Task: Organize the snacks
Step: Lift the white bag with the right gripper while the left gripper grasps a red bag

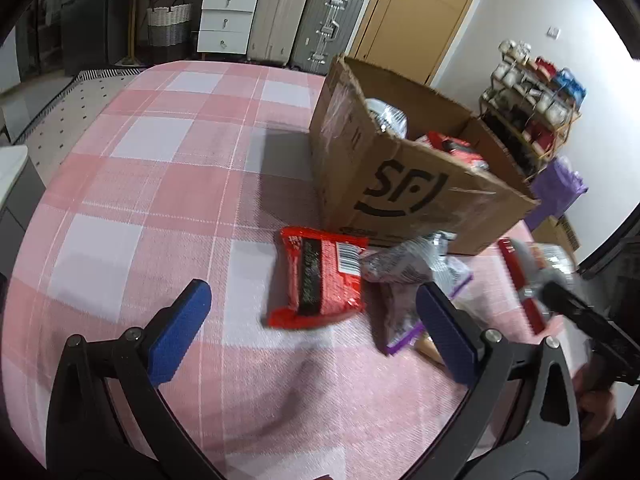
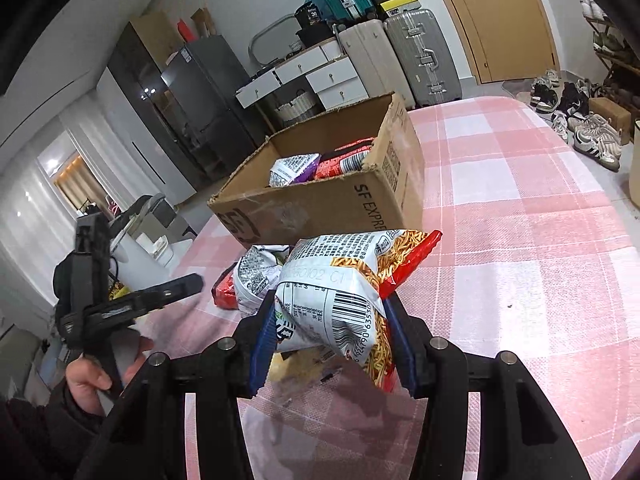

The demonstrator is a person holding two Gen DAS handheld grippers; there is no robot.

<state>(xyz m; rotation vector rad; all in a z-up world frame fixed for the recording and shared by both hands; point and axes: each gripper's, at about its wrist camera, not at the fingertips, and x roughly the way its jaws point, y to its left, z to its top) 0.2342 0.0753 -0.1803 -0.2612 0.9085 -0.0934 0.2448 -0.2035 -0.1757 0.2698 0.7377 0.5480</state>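
Pinching only the snack bag's (image 2: 344, 300) lower half, the right gripper (image 2: 328, 340) is risking a slip short of the cardboard box (image 2: 320, 204) (left gripper (image 1: 312, 320) is gaping wide, empty).

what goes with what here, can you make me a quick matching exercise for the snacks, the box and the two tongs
Column one:
1. red packet
2. noodle snack bag
3. cardboard box
4. left tongs

Column two:
a. open, holding nothing
b. lying flat on the checked cloth in front of the box
c. clamped in the right tongs, lifted off the cloth
d. standing open with snack packets inside

Pairs: 1-b, 2-c, 3-d, 4-a
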